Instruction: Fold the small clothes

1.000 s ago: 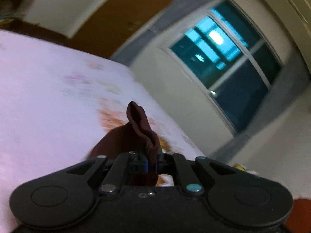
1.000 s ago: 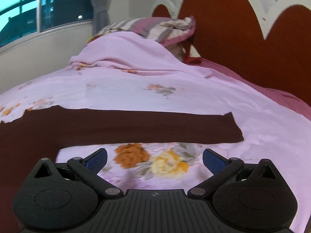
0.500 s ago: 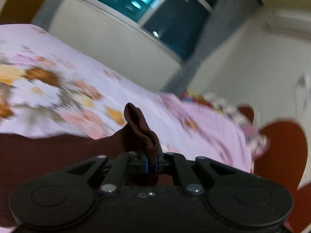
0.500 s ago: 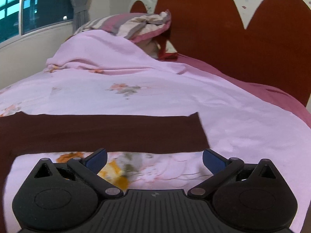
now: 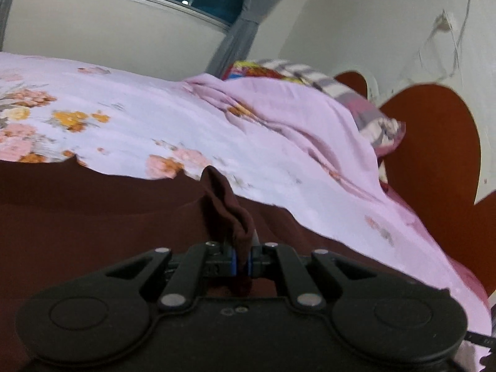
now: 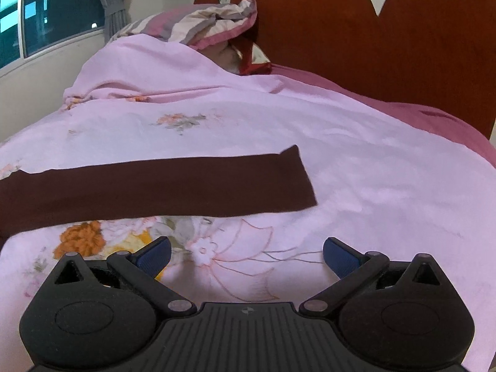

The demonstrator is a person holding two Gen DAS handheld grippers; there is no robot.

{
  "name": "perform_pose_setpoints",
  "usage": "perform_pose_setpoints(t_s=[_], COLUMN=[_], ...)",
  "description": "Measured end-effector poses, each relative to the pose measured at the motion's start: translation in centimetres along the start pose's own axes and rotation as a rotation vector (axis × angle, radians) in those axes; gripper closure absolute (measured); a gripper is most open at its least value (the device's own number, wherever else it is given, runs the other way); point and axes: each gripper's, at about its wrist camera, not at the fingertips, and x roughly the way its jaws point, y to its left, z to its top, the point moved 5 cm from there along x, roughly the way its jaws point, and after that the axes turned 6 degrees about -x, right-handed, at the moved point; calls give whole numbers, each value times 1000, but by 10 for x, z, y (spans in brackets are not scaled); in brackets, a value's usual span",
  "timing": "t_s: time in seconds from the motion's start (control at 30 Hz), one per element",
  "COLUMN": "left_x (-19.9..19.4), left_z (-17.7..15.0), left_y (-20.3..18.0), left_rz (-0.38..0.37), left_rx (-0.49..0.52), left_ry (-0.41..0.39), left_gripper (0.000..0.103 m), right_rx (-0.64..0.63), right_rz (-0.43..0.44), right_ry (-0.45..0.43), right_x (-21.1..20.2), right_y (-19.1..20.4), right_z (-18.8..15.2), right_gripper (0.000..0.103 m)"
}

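Left gripper [image 5: 241,265] pinches a bunched edge of the dark brown garment [image 5: 93,217], which spreads beneath it. Right gripper [image 6: 247,255] gapes empty, a garment strip ahead on the floral bedsheet [image 6: 372,170]. Folding looks barely begun.

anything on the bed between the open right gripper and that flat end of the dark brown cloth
Nothing visible. Only bare floral bedspread lies between the open right gripper and the brown cloth strip's flat end ahead.
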Motion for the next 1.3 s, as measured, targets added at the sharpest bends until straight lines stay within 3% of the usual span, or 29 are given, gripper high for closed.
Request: perform_pose_setpoints(t_s=[0.2, 0.23, 0.3, 0.33, 0.37, 0.43, 0.57, 0.7, 0.8, 0.9, 1.1, 1.17, 1.23, 1.27, 1.3], left_x=[19, 24, 34, 34, 29, 17, -32, -104, -157, -189, -182, -179, -176, -173, -172], left_z=[-10, -13, -24, -28, -31, -34, -30, -36, -45, -48, -33, -24, -21, -21, -25], left_y=[-14, -16, -17, -20, -24, -29, -16, 22, 60, 100, 158, 166, 178, 185, 189], left_rz=[32, 40, 38, 24, 14, 17, 40, 183, 340, 459, 616, 611, 642, 642, 637], left_rx=[45, 59, 71, 85, 105, 139, 108, 106, 145, 124, 57, 62, 47, 27, 4], left_ry=[47, 76, 145, 149, 131, 86, -8, -93, -141, -141, -53, -95, -79, -69, -60], left_gripper=[96, 89, 60, 31, 21, 22, 22, 22, 22, 22, 25, 24, 24, 25, 25], right_rx=[26, 29, 31, 32, 34, 36, 33, 26, 22, 18, -30, -69, -102, -121, -130], right_rz=[-7, -6, -6, -7, -8, -6, 3, 42, 132, 216, 465, 532, 594, 614, 635], right_ry=[9, 11, 16, 18, 19, 20, 7, -22, -41, -53, -78, -74, -70, -66, -45], right_x=[3, 3, 4, 3, 4, 0, -8, -21, -29, -36, -42, -39, -34, -30, -25], right_y=[-16, -18, -19, -19, -19, -18, -12, 2, 23, 56, 166, 210, 251, 269, 285], right_z=[-4, -5, -7, -8, -8, -8, -4, 1, 6, 14, 37, 42, 45, 46, 45], right_gripper=[0, 0, 0, 0, 0, 0, 0, 0, 0, 0, 0, 0, 2, 17, 24])
